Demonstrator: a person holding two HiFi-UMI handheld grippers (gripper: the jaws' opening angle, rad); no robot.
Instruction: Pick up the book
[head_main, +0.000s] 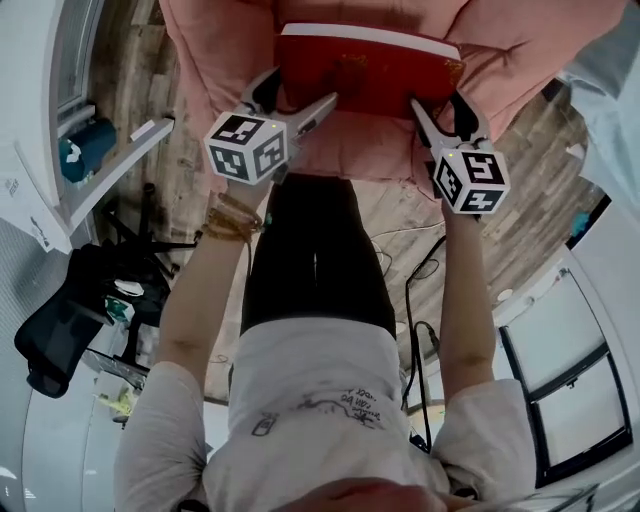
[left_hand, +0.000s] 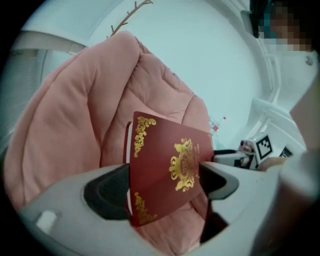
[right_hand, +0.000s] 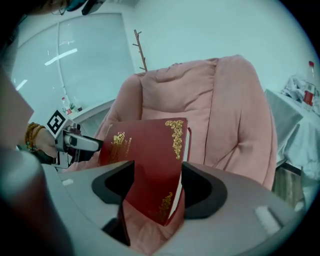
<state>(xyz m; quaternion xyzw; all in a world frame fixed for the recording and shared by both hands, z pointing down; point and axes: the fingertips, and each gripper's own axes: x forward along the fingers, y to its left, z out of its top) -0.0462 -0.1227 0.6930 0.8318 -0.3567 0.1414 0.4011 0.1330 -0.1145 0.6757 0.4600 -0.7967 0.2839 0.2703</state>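
- My operator's white shirt (head_main: 310, 400) lies nearest the head camera, on the near side of the pink armchair (head_main: 520, 50), with both forearms reaching toward the armchair.
- Gold bracelets (head_main: 232, 222) sit on the left wrist, short of the armchair.
- Left tool (left_hand: 162, 187): I find its jaws wide apart and pinching the book (head_main: 370, 70), one pad on each side of the closed volume, at the book's left end in the head view.
- Right tool (right_hand: 155, 187): its jaws likewise clamp the book across its thickness, at the opposite end.
- The book is red with gold ornament on the cover and a white page edge. It is held between the two tools in front of the armchair's backrest, over the seat.
- I cannot tell whether its lower edge clears the armchair's seat cushion.
- The armchair stands beyond the book, padded and pink.
- Wooden floor (head_main: 130, 60) shows to either side of the armchair.
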